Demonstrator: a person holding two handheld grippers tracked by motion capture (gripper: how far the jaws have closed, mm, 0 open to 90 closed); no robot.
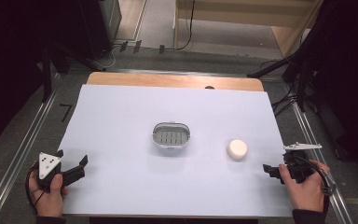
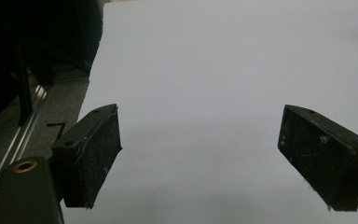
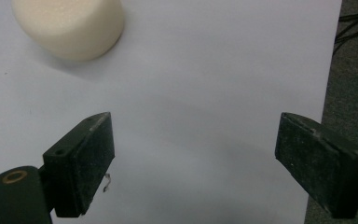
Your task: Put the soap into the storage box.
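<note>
A cream round block lies on the white sheet, right of centre; in the right gripper view the same block sits at the top left, well beyond the jaws. An oval metal-rimmed dish with a slotted floor stands at mid-table. Near the right edge, a hand holds my right gripper, open and pointing left toward the block. Between its jaws, the right gripper has only bare sheet. My left gripper rests at the front left, and the left gripper is likewise open over bare sheet.
The white sheet covers most of the wooden table. Metal floor rails run along both sides. Dark stands and cables crowd the right side just beyond the table edge.
</note>
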